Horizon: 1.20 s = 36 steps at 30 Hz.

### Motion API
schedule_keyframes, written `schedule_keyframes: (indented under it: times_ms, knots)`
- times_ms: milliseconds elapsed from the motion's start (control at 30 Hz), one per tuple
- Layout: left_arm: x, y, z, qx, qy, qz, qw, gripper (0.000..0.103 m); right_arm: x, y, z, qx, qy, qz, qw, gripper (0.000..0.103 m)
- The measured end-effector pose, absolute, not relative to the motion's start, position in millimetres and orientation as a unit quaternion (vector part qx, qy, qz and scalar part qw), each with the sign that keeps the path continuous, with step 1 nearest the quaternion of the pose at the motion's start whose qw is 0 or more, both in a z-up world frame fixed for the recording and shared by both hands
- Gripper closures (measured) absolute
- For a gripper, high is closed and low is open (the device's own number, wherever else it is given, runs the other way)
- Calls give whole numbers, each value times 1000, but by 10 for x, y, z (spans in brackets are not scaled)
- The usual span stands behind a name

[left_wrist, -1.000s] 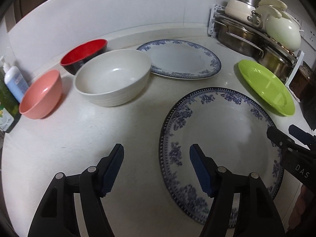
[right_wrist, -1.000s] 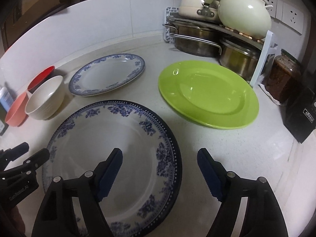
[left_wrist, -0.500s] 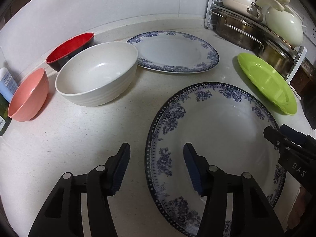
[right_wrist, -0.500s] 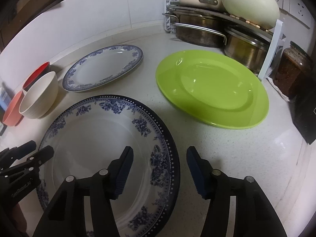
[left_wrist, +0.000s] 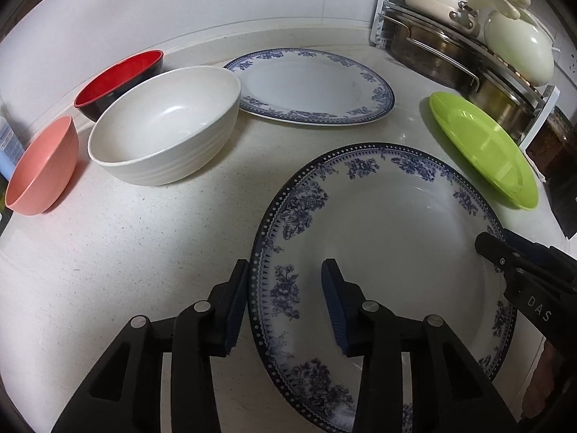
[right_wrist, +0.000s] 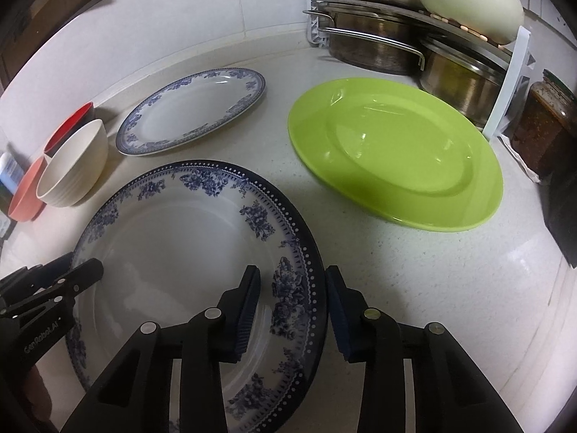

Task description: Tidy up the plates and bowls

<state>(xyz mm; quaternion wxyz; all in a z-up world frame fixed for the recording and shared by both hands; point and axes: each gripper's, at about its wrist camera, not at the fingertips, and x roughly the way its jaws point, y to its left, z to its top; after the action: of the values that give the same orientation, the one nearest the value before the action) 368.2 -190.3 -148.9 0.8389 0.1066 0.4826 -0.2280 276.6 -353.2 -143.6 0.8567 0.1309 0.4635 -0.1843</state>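
- Countertop (left_wrist: 137, 252): pale speckled stone-like slab, matt, flat, backed by a white wall. It carries every item below.
- Large blue-and-white plate (left_wrist: 396, 238): glazed ceramic, round, wide floral rim with a dotted dark border. It lies flat at the front of the counter, between the two grippers. Risk, as a judgement: glaze is slick and the rim slopes, so pads closing unevenly on opposite edges could tip the plate, slide it across the counter, or let it slip on lifting.
- Green plate (right_wrist: 393, 151): glossy, probably plastic, shallow oval well; near the pot rack (right_wrist: 505, 83), apart from the large plate. A careless swing could knock it.
- Smaller blue-rimmed plate (left_wrist: 313, 86): glazed, flat, towards the wall.
- White bowl (left_wrist: 166, 126): ribbed outer wall, matt; just beside the red bowl (left_wrist: 119, 75) and the pink bowl (left_wrist: 39, 166), both smooth.
- Left gripper (left_wrist: 285, 303): black frame, ribbed blue pads. Its jaws have just been closing and straddle the plate's left rim, one pad outside, one above the well; not yet pressing, so nothing is grasped.
- Right gripper (right_wrist: 292, 306): same build, jaws likewise just closing, straddling the right rim with a gap visible; nothing grasped.
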Motion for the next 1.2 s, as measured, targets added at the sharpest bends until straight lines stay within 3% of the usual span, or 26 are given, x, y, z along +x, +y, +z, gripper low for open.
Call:
schedule_keyframes:
  times_ms: [500, 1200]
  knots:
    - [3598, -1653, -1307, 88, 467, -205, 856, 66, 2756, -3384, -1263, 107, 454, -168, 868, 66]
    - [3262, -388, -937, 38, 437, -100, 893, 66, 2789, -2374, -901, 64, 433, -70, 896, 66]
